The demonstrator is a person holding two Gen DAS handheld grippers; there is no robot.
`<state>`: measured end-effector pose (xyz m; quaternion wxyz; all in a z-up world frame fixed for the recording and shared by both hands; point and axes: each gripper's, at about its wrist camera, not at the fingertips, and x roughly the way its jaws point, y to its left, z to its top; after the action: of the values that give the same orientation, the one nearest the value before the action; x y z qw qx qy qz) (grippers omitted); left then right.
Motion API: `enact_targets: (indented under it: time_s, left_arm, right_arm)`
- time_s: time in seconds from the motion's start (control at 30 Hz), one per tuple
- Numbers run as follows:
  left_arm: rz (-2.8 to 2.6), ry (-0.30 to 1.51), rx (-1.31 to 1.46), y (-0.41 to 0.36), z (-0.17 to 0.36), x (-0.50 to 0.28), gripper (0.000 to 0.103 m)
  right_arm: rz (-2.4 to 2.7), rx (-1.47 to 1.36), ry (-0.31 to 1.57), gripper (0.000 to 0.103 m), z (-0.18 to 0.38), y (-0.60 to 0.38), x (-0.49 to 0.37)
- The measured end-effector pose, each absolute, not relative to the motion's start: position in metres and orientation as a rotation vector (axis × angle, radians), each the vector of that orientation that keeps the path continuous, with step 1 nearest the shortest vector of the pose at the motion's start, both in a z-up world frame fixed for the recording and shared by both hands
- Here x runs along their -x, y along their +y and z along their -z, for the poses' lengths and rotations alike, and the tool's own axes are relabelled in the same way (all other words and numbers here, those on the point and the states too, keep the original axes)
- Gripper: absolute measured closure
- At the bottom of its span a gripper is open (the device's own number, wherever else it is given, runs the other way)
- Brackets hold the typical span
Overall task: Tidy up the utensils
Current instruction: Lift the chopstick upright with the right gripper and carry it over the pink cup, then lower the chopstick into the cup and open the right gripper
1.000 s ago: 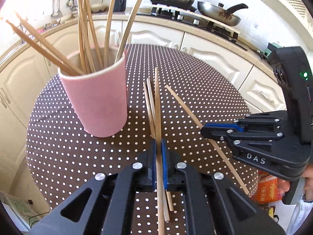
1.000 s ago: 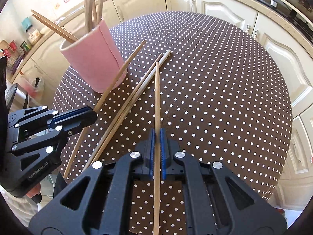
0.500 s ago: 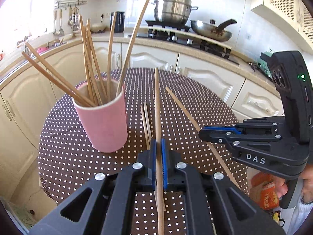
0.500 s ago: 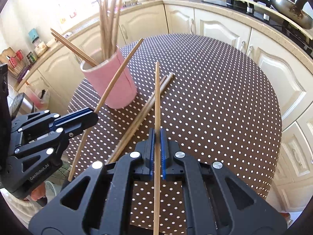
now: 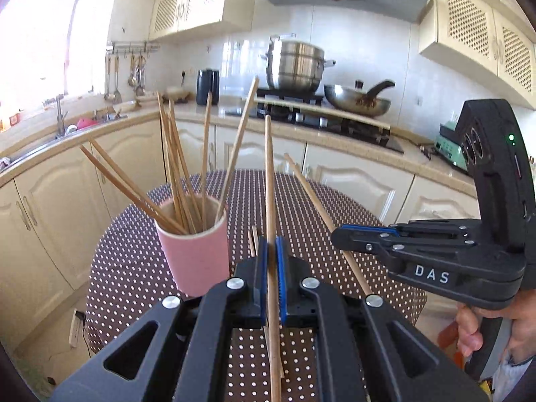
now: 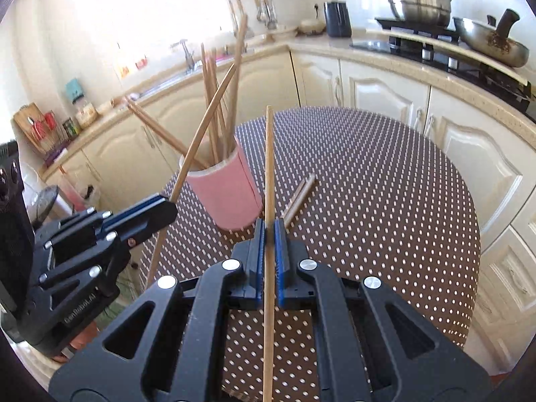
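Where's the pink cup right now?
The pink cylindrical cup stands on the dotted table, left of the left claw, holding wooden chopsticks.

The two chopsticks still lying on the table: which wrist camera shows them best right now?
The right wrist view. There the loose chopsticks lie in the open on the table, right of the pink cup, only their near ends hidden by the right gripper. In the left wrist view only their tips peek out behind the left gripper.
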<state>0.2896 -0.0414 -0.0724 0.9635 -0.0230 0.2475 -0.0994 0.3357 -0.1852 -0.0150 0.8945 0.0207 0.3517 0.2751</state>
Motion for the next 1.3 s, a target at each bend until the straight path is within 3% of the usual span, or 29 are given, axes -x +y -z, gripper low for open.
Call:
enact_targets:
  time_s: [0.8, 1.3]
  left_arm:
    - [0.113, 0.047, 0.202, 0.017, 0.016, -0.271, 0.098]
    - [0.028, -0.007, 0.307, 0.056, 0.029, -0.332, 0.098]
  right_arm:
    - [-0.632, -0.189, 0.25, 0.097, -0.065, -0.153, -0.322]
    - [-0.649, -0.242, 0.156, 0.097, -0.055, -0.13, -0.362]
